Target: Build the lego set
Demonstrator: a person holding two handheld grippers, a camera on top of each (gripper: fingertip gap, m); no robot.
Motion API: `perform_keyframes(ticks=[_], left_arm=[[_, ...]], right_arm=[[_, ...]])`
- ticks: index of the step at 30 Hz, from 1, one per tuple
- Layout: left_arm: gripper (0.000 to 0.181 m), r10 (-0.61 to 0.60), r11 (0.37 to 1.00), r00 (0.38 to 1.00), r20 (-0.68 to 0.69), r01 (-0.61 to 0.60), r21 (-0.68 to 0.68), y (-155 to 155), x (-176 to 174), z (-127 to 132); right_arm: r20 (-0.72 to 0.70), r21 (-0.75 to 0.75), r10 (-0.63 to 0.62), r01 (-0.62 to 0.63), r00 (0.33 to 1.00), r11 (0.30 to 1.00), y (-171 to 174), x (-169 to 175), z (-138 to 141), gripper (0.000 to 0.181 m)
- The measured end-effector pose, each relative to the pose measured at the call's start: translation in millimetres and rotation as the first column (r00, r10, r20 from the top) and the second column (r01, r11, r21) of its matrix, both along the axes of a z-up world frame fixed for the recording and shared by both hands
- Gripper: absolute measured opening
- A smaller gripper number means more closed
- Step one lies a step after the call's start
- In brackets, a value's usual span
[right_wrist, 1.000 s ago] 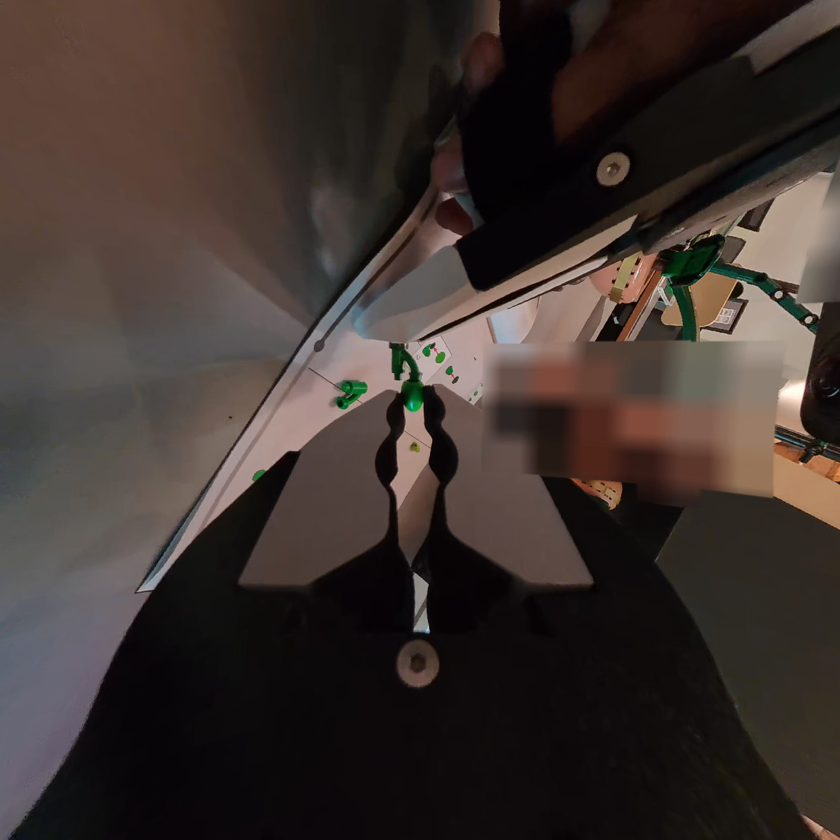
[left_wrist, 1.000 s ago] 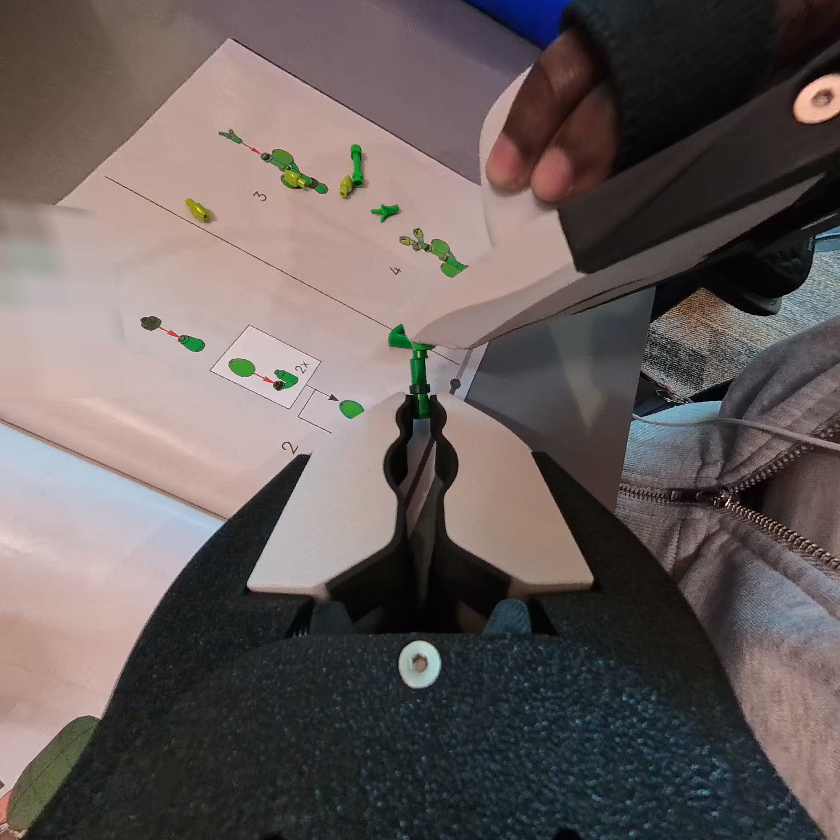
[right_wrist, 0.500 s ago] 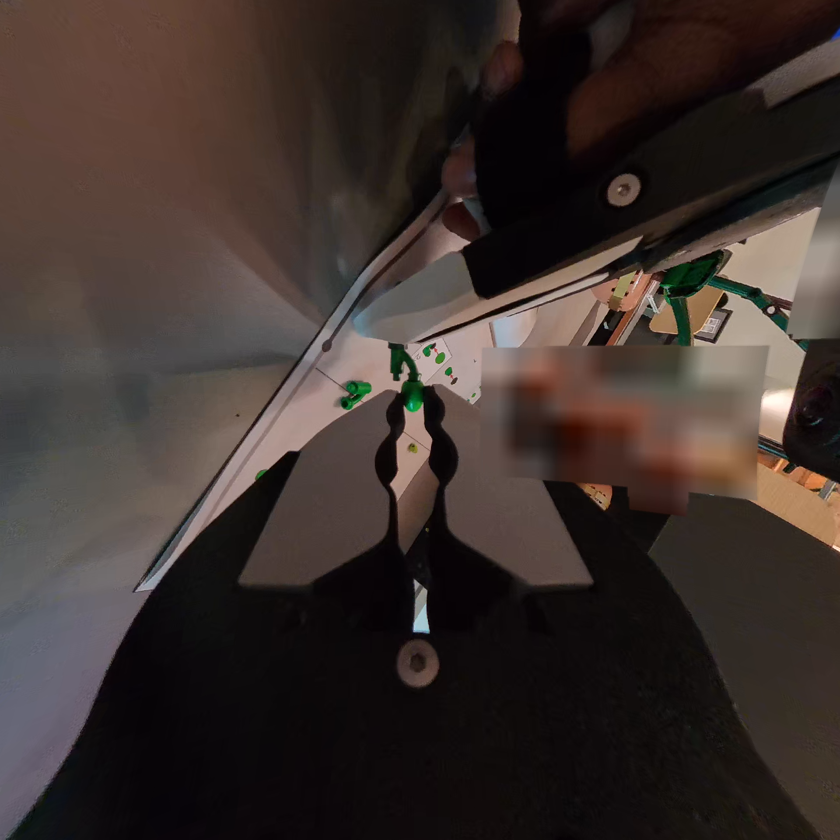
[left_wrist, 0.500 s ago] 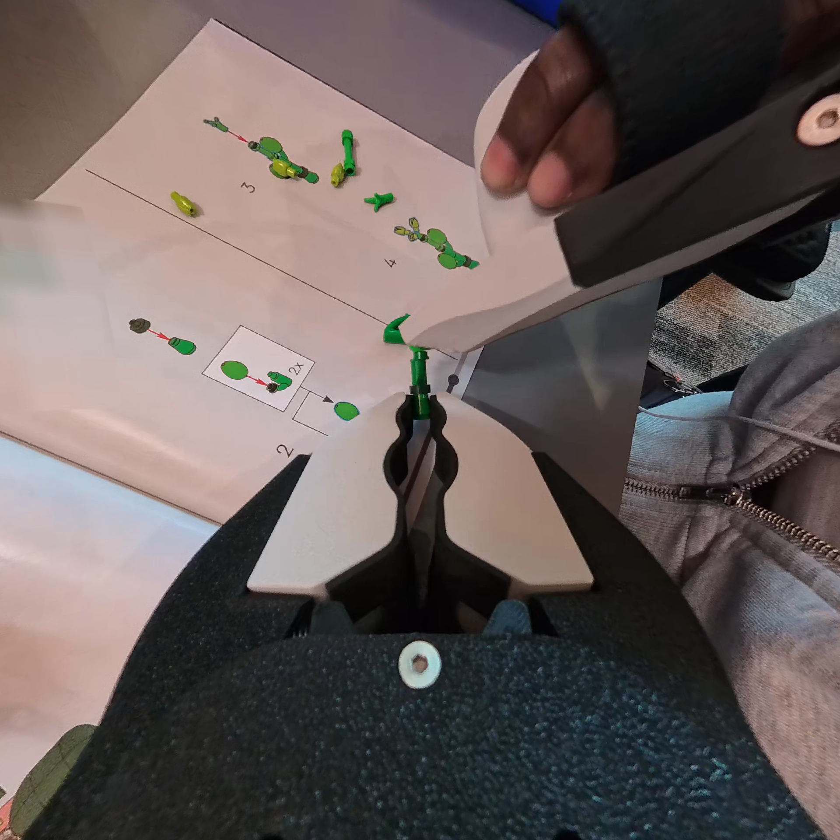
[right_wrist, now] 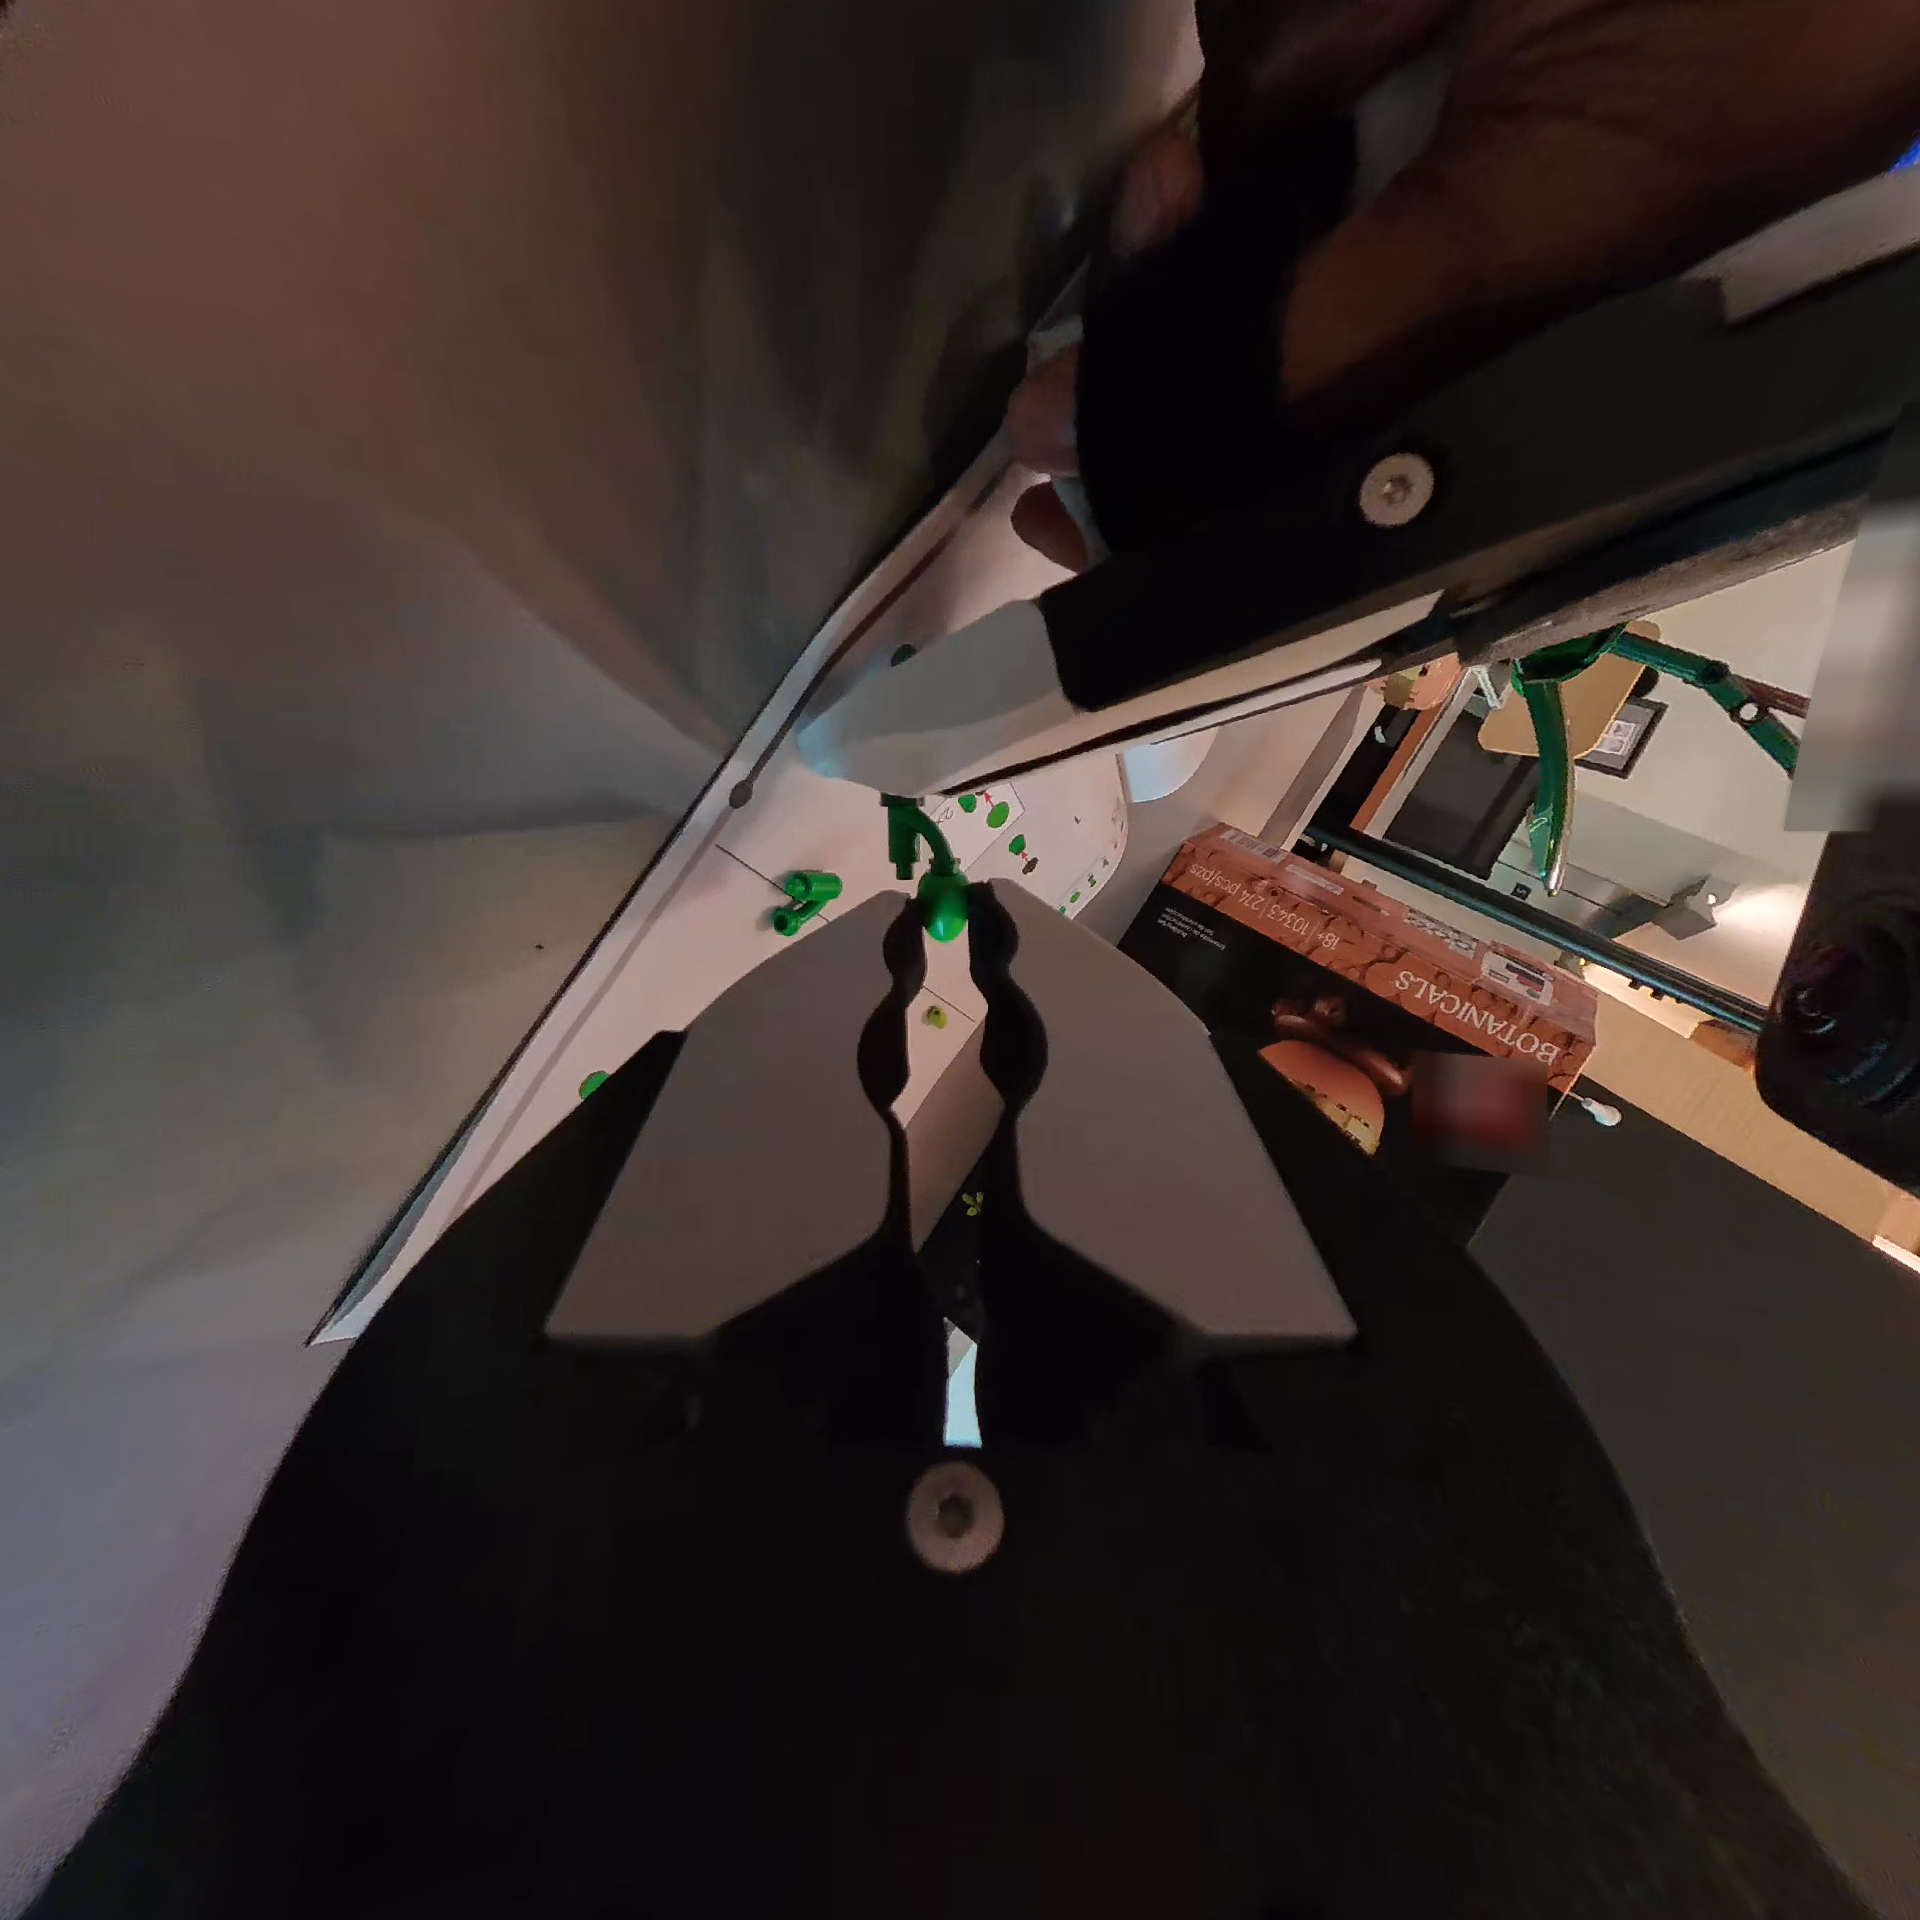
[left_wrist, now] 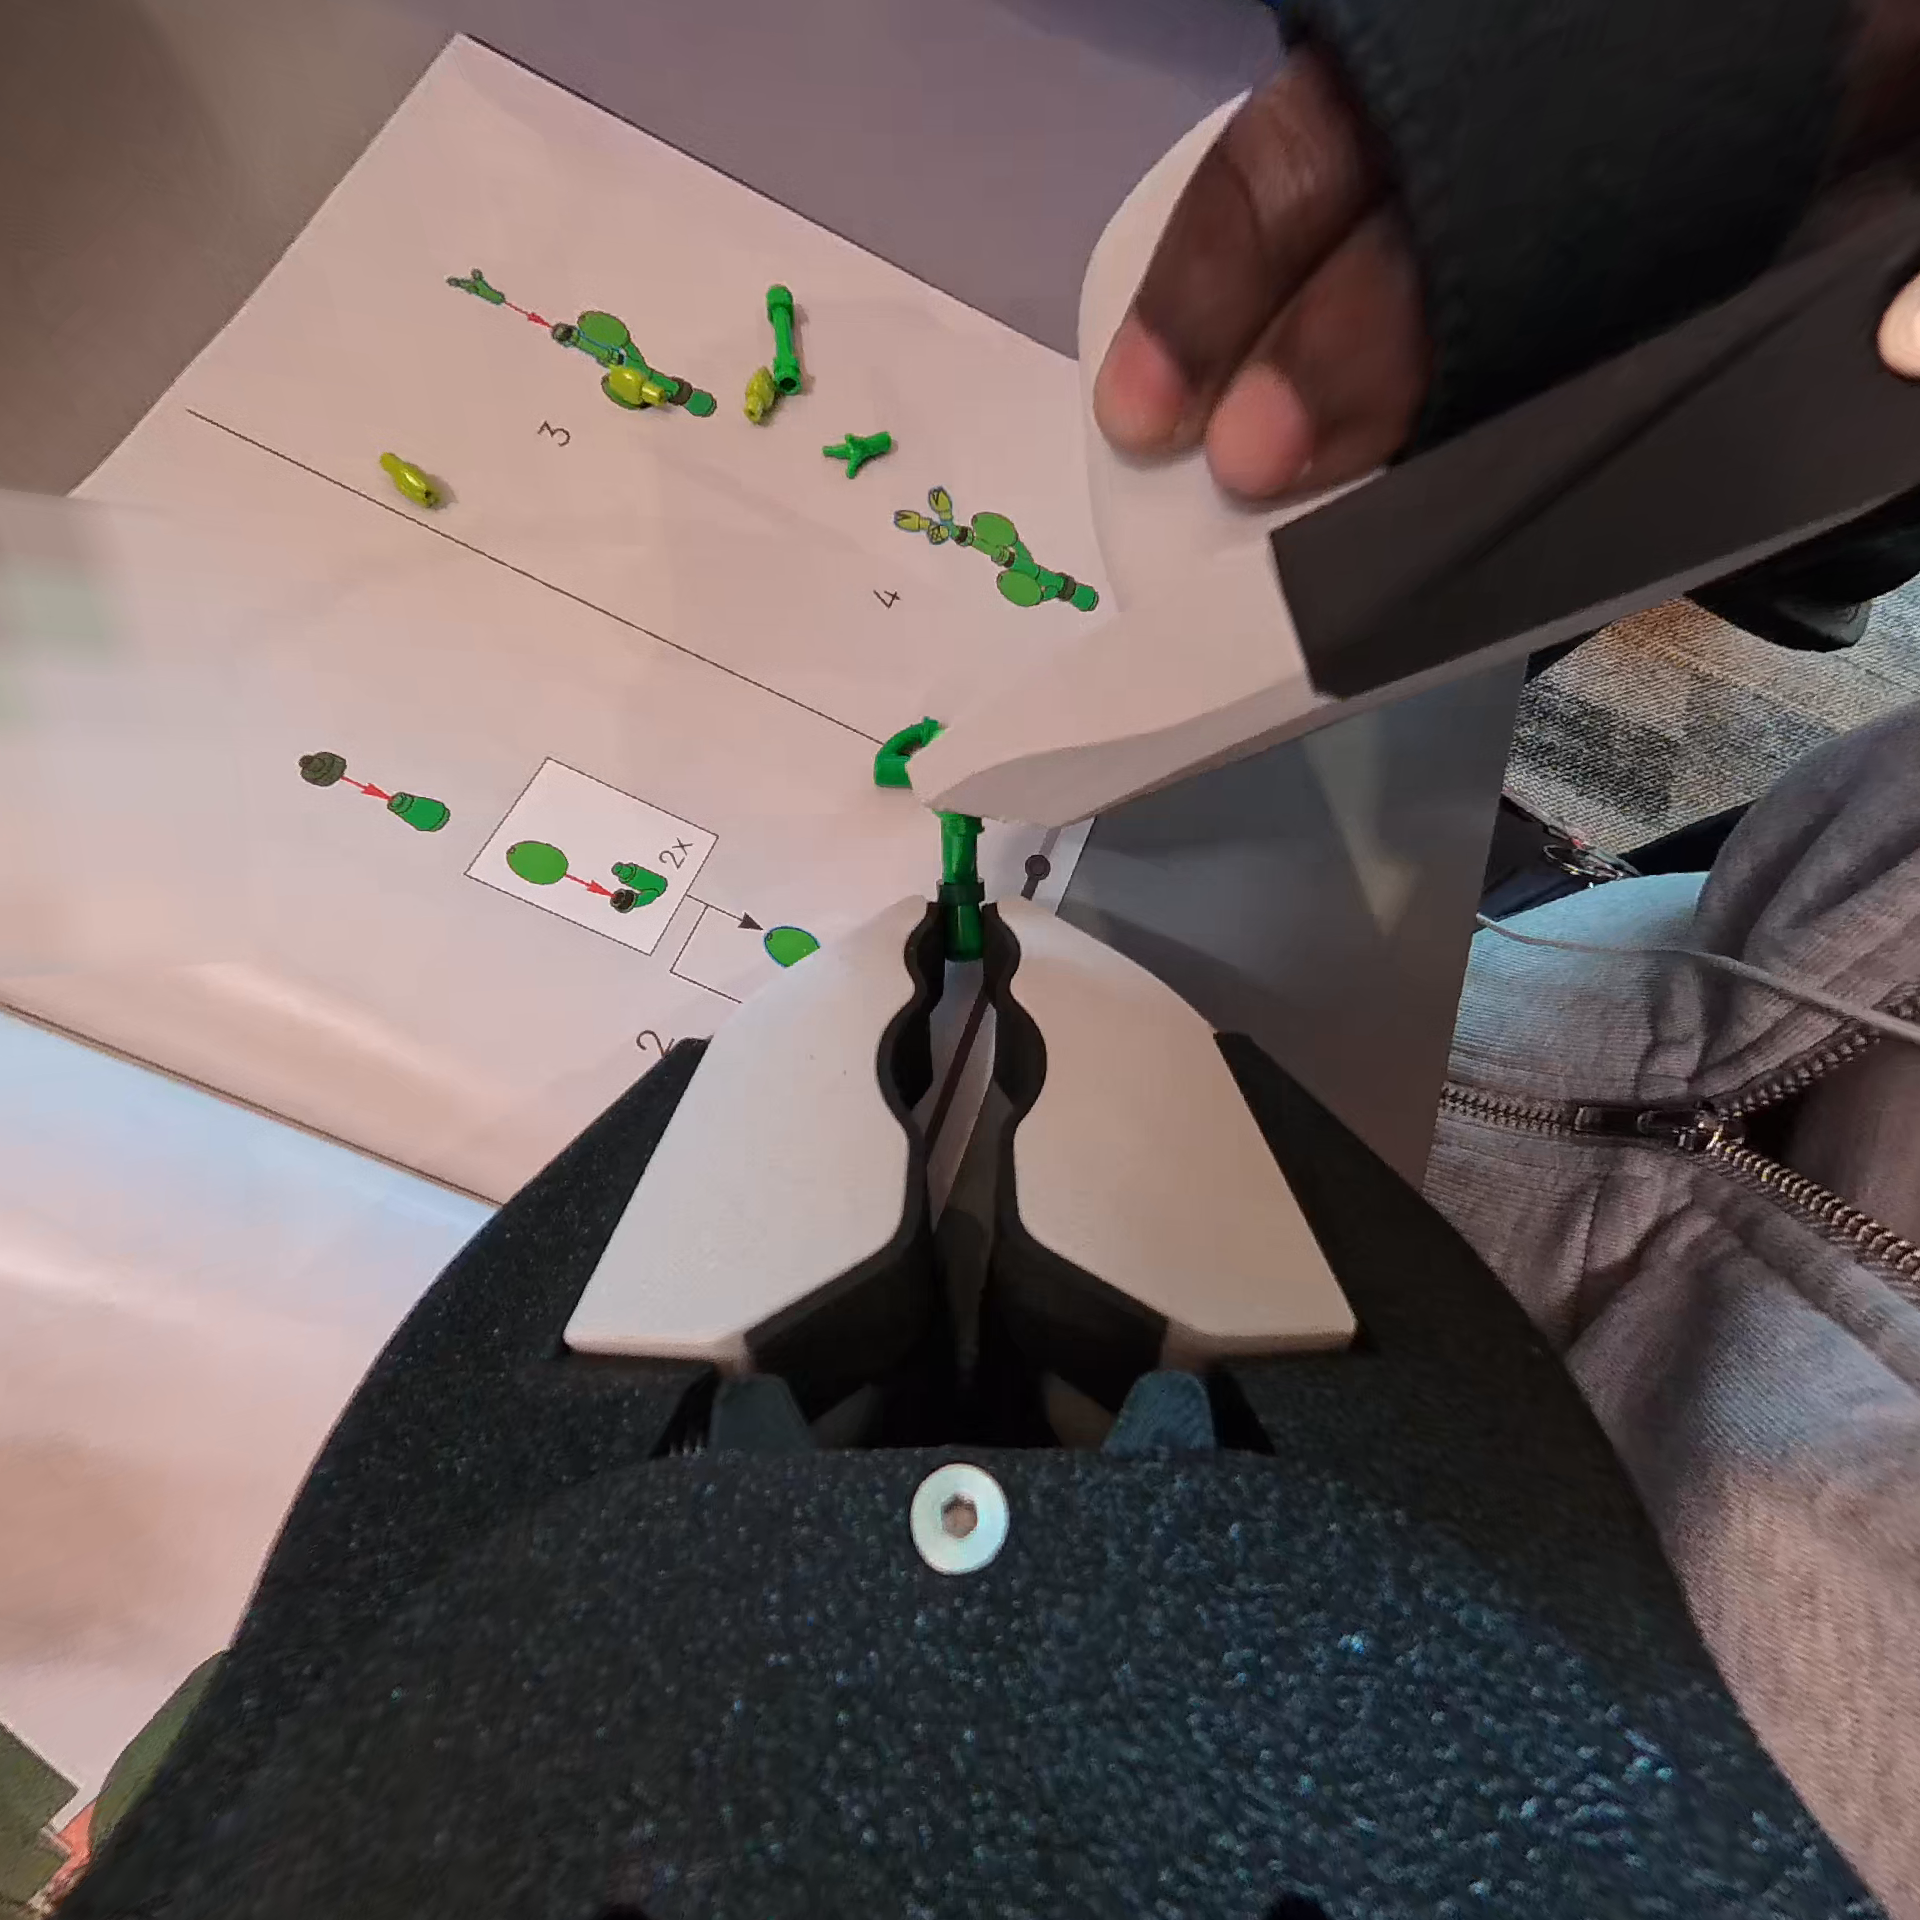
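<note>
My left gripper is shut on the lower end of a small green stem piece. The right gripper comes in from the upper right, and its tips meet the stem's top beside a curved green end. In the right wrist view my right gripper is shut on a green bulb. A curved green stem runs from the bulb up to the left gripper's tips. Both grippers hold the same small green assembly above the instruction sheet.
Loose on the sheet lie a green bar, two lime pieces and a green three-prong piece. A hand grips the right gripper. A grey zip jacket is at right. The set's box stands behind. Left and right tips are no more than a few centimetres apart.
Both grippers stay shut on the green assembly, tips together. The views have shifted slightly, and the box now shows in the right wrist view.
</note>
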State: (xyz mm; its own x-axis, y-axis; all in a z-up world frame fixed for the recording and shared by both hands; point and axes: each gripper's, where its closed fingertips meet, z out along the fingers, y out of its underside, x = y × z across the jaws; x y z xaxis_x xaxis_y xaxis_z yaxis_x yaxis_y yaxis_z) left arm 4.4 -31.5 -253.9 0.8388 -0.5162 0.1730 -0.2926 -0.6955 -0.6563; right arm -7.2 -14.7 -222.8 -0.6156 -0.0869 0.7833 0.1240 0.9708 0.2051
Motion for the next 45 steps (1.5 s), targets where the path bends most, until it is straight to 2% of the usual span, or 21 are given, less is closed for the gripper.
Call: perform_keyframes(ticks=[23, 37, 45], left_arm=[[0.005, 0.005, 1.0, 1.0, 0.002, -0.004, -0.026, 4, 2, 1], [0.005, 0.009, 1.0, 1.0, 0.007, -0.009, -0.029, 6, 2, 0], [0.006, 0.051, 0.998, 0.996, 0.068, -0.054, 0.043, 10, -6, 10]], right_arm=[[-0.041, 0.215, -0.026, 0.034, 0.999, 0.976, -2, 1, 6, 0.008], [-0.072, 0.225, -0.091, 0.105, 0.993, 0.969, 0, 2, 4, 0.008], [-0.184, 0.1, -0.126, 0.146, 0.975, 0.984, 7, -5, 19, 0.01]])
